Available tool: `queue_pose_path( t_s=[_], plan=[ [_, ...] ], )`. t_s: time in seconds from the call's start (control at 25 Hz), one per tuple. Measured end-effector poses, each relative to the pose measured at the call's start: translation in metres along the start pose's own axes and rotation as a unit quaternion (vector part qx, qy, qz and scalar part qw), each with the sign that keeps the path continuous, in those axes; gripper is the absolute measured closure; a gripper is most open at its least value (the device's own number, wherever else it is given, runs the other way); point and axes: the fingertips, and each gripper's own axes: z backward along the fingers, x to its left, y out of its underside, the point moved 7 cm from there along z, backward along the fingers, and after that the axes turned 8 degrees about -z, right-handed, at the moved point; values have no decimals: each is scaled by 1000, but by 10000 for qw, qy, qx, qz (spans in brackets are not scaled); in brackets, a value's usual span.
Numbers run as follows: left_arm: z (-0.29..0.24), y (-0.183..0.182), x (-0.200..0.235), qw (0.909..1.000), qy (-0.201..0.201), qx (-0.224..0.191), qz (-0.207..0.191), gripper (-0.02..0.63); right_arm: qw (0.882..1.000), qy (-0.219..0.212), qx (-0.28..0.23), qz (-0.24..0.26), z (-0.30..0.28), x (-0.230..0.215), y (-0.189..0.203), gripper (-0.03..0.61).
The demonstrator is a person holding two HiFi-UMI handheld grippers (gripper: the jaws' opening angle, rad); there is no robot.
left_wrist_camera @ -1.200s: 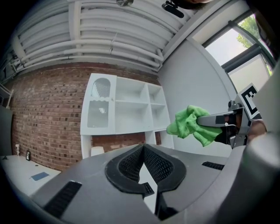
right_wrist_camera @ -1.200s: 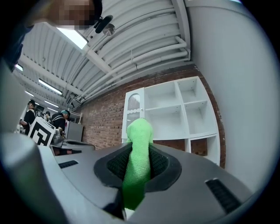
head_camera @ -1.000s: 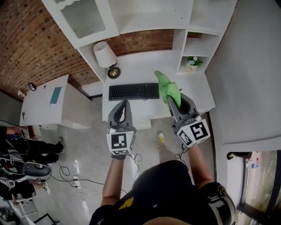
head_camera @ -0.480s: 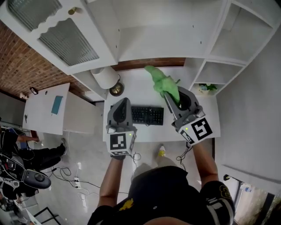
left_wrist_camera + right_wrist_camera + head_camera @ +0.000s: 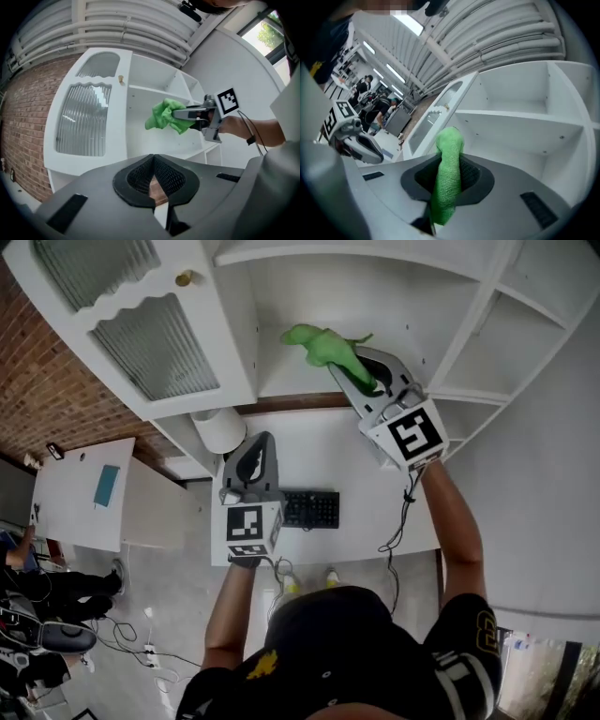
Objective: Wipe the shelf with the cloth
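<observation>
My right gripper (image 5: 354, 373) is shut on a bright green cloth (image 5: 323, 344), raised in front of the open compartment of the white shelf unit (image 5: 309, 296). The cloth hangs out past the jaws, close to the compartment's back wall; I cannot tell whether it touches. In the right gripper view the cloth (image 5: 448, 176) stands pinched between the jaws, with a shelf board (image 5: 520, 123) ahead. From the left gripper view the cloth (image 5: 164, 117) and right gripper (image 5: 190, 112) show before the shelf. My left gripper (image 5: 256, 448) is lower, over the desk, shut and holding nothing.
A cabinet door with ribbed glass (image 5: 141, 324) stands to the left of the compartment. Below are the white desk (image 5: 375, 460), a lamp (image 5: 220, 427) and a black keyboard (image 5: 309, 509). Smaller cubbies (image 5: 525, 324) lie to the right. A side table (image 5: 84, 493) is far left.
My right gripper has lifted the cloth from over the desk up to the shelf compartment. The head view has swung upward with it. The left gripper has stayed low.
</observation>
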Motion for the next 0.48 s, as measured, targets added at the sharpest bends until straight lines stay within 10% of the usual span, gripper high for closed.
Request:
queue_pose_path(
  t_s=[0.48],
  plan=[
    [2,0,28,9998,65,-124,128,597,9548,-951,2099,1879,-181,-47,57,522]
  ],
)
